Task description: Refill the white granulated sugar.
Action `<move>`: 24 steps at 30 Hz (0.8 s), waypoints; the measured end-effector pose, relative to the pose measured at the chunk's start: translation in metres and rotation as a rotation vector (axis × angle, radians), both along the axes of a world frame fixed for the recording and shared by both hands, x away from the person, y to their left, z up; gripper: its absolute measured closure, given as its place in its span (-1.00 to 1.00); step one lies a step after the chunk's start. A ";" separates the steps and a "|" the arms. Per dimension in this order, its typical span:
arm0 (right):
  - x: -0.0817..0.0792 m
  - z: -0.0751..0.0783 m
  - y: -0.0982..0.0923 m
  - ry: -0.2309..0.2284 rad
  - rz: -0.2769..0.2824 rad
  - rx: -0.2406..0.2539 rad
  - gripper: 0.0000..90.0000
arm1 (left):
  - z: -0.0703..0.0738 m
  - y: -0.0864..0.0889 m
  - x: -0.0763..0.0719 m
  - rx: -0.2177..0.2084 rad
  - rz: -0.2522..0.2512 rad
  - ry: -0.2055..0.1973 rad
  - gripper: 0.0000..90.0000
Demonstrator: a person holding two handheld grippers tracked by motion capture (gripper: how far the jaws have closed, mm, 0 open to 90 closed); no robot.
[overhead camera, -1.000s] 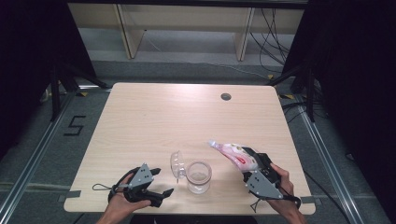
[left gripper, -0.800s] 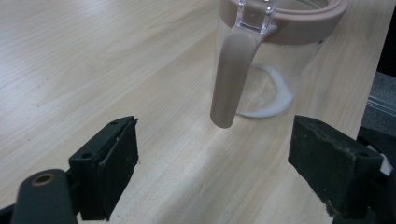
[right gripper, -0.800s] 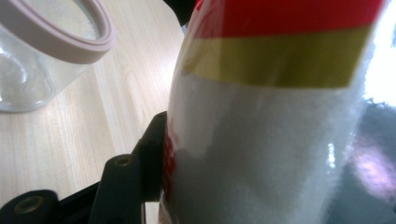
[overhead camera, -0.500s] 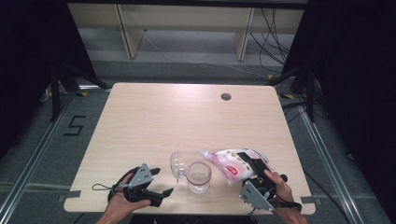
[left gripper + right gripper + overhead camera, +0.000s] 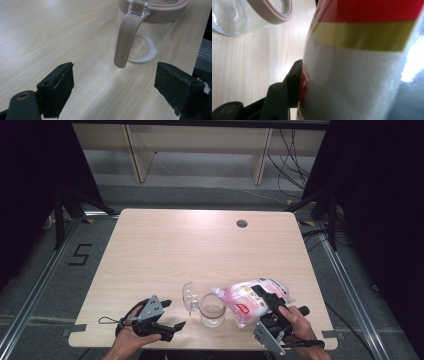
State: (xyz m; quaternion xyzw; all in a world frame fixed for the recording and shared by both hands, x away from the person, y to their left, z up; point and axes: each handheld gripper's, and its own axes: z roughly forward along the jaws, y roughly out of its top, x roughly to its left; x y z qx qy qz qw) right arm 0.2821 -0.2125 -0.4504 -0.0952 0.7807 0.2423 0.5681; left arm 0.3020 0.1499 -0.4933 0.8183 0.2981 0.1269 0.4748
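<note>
**A:** What is the right claw [image 5: 263, 296] doing?

**B:** It grips a soft clear plastic bag of white grains with pink and red print [image 5: 252, 299]. Its black jaws press into the bag's sides. The bag is tilted, with its lower end reaching over the mouth of a clear glass jar with a beige rim [image 5: 212, 309]. In the right gripper view the bag looms close, showing a red band, a yellow band and white grains below, with one black jaw against its left side.

**A:** Where does the jar stand?

**B:** Upright on the pale wooden counter [image 5: 200, 245], near the front edge and roughly midway along it. A thin layer of white grains lies on its bottom, seen in the left gripper view. A clear domed lid [image 5: 188, 295] hangs open from the rim on the jar's left side, and a beige clasp hangs down the glass.

**A:** And the left claw [image 5: 172, 315]?

**B:** It lies low near the front edge, towards the front left corner, pointing at the jar. Its jaws stand wide apart with bare counter between them. The jar is just ahead of it, untouched.

**A:** Anything else on the counter?

**B:** A small dark round cable hole [image 5: 242, 223] near the far edge, towards the right corner.
</note>
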 end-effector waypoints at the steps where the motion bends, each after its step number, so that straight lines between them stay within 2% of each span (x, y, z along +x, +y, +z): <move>1: 0.001 0.002 0.001 -0.023 0.018 -0.033 0.09 | 0.000 0.000 0.000 0.000 0.000 0.001 -0.66; 4: 0.000 0.005 0.000 -0.036 0.020 -0.055 0.09 | 0.000 0.001 0.000 0.001 -0.004 -0.002 -0.66; 6: -0.002 0.004 0.000 -0.036 0.001 -0.053 0.09 | 0.000 0.000 0.000 0.003 -0.002 -0.001 -0.66; 7: -0.003 0.007 -0.003 -0.053 -0.021 -0.122 0.10 | 0.000 0.000 0.000 0.001 -0.003 -0.002 -0.66; 8: -0.001 0.010 -0.001 -0.088 0.020 -0.184 0.10 | 0.001 0.001 0.000 0.004 -0.002 -0.001 -0.66; 9: -0.005 0.008 -0.002 -0.063 -0.022 -0.162 0.10 | 0.001 0.000 0.000 0.004 -0.002 -0.001 -0.66; 10: -0.003 0.010 -0.001 -0.083 0.005 -0.192 0.10 | 0.001 0.000 0.000 0.005 -0.003 -0.002 -0.66; 11: -0.005 0.008 -0.002 -0.069 -0.020 -0.171 0.10 | 0.001 0.001 0.000 0.008 -0.006 -0.005 -0.66; 12: -0.004 0.009 0.000 -0.089 0.006 -0.214 0.10 | 0.001 0.000 0.000 0.005 -0.003 -0.002 -0.66; 15: -0.004 0.011 0.000 -0.107 0.016 -0.233 0.10 | 0.000 0.000 0.000 -0.001 -0.004 -0.001 -0.66; 17: -0.004 0.011 0.000 -0.102 0.021 -0.228 0.10 | 0.001 0.001 0.000 0.008 -0.007 -0.005 -0.66; 18: -0.007 0.008 -0.001 -0.064 -0.017 -0.192 0.10 | 0.001 0.001 0.000 0.008 -0.007 -0.004 -0.66; 19: -0.006 0.007 -0.001 -0.071 -0.011 -0.204 0.10 | 0.000 0.000 0.000 0.008 -0.006 -0.004 -0.66; 20: -0.004 0.008 0.003 -0.116 0.034 -0.212 0.10 | 0.001 0.001 0.000 0.017 -0.005 -0.005 -0.66; 21: -0.006 0.004 0.003 -0.102 0.014 -0.206 0.10 | 0.001 0.001 0.000 0.011 -0.010 -0.005 -0.66; 22: -0.005 0.006 0.004 -0.123 0.030 -0.243 0.10 | 0.001 0.000 0.000 0.010 -0.009 -0.005 -0.66; 23: -0.005 0.006 0.004 -0.119 0.036 -0.237 0.10 | 0.001 0.001 0.000 0.011 -0.008 -0.005 -0.66; 24: -0.007 0.003 0.002 -0.073 0.006 -0.237 0.10 | 0.001 0.000 0.000 0.011 -0.008 -0.005 -0.66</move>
